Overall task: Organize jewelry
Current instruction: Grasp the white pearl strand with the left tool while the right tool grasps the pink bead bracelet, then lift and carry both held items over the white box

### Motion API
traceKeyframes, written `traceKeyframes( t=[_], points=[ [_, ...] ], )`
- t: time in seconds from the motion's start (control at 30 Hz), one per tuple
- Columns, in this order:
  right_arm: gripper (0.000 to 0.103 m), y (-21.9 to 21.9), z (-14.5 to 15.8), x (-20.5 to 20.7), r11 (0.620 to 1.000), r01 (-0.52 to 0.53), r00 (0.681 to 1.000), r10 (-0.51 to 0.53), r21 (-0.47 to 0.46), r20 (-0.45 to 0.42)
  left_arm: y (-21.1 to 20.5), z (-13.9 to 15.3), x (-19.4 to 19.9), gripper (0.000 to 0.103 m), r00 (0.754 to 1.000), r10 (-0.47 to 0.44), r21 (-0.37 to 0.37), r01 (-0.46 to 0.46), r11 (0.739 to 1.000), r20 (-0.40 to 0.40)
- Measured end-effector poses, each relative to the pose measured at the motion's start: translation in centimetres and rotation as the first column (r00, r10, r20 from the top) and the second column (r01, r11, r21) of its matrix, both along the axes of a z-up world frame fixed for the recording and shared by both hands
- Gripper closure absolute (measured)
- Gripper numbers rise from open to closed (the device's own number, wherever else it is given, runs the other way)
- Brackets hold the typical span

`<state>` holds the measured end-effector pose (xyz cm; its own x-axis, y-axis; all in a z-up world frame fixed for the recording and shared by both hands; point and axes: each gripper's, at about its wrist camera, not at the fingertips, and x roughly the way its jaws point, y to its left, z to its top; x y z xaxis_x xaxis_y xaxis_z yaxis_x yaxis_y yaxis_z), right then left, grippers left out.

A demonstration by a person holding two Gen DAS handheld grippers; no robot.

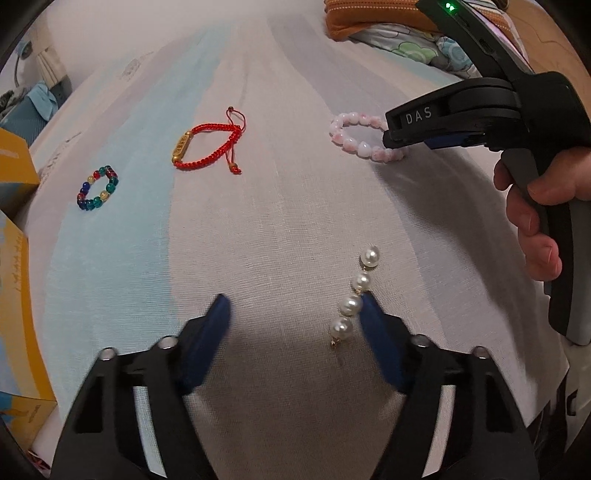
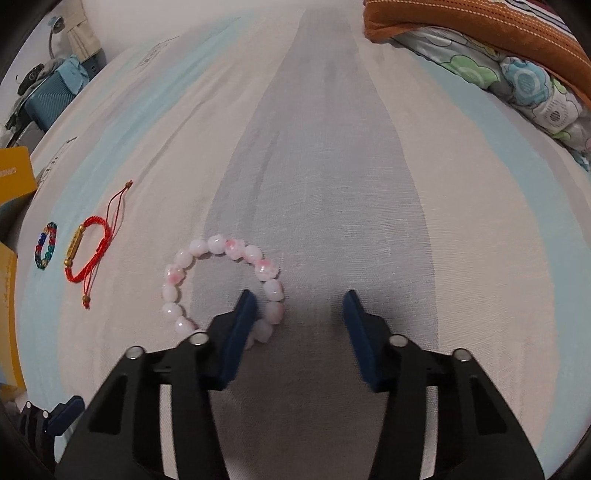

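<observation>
Several pieces lie on a striped bed sheet [image 1: 280, 206]. A white pearl strand [image 1: 354, 295] lies just inside the right finger of my open left gripper [image 1: 295, 306]. A pink bead bracelet [image 1: 364, 136] lies further back; in the right wrist view this bracelet [image 2: 221, 288] has its right side between the fingers of my open right gripper [image 2: 299, 306], the left finger inside the loop. A red cord bracelet [image 1: 207, 146] with a gold bar and a multicolour bead ring [image 1: 98, 188] lie to the left; both show in the right wrist view [image 2: 86, 254], [image 2: 46, 245].
A yellow box [image 1: 14, 236] stands at the left bed edge. An orange cushion [image 2: 476, 33] and a floral quilt [image 2: 524, 85] lie at the back right. A blue suitcase [image 2: 48, 99] stands beyond the bed at far left.
</observation>
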<state>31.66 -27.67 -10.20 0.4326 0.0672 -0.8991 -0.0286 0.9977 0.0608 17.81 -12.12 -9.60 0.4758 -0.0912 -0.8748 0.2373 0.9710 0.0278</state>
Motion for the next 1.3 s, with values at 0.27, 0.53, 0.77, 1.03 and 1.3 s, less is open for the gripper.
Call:
traceKeyframes(
  t=[0.27, 0.53, 0.77, 1.03, 1.3],
  points=[
    [0.088, 0.4, 0.1, -0.5, 1.0, -0.02, 1.0, 0.02, -0.014, 0.002, 0.4, 0.4, -0.2, 0.076, 1.0, -0.015, 0.0, 0.015, 1.0, -0.011],
    [0.093, 0.2, 0.7, -1.1, 1.0, 0.007, 1.0, -0.007, 0.0, 0.023, 0.7, 0.8, -0.2, 0.092, 1.0, -0.026, -0.002, 0.026, 1.0, -0.008],
    [0.093, -0.4, 1.7, -1.7, 1.0, 0.028, 0.999, -0.028, 0.015, 0.04, 1.0, 1.6, -0.5, 0.092, 1.0, -0.017, -0.013, 0.017, 1.0, -0.007],
    [0.093, -0.5, 2.9, -2.2, 0.999, 0.033, 0.997, -0.035, 0.024, 0.063, 1.0, 2.6, -0.6, 0.092, 1.0, -0.016, -0.011, 0.016, 1.0, 0.005],
    [0.093, 0.3, 4.8, -2.6, 0.999, 0.011, 0.994, -0.016, 0.043, 0.109, 1.5, 4.0, -0.4, 0.092, 1.0, -0.002, -0.007, 0.002, 1.0, 0.009]
  ],
)
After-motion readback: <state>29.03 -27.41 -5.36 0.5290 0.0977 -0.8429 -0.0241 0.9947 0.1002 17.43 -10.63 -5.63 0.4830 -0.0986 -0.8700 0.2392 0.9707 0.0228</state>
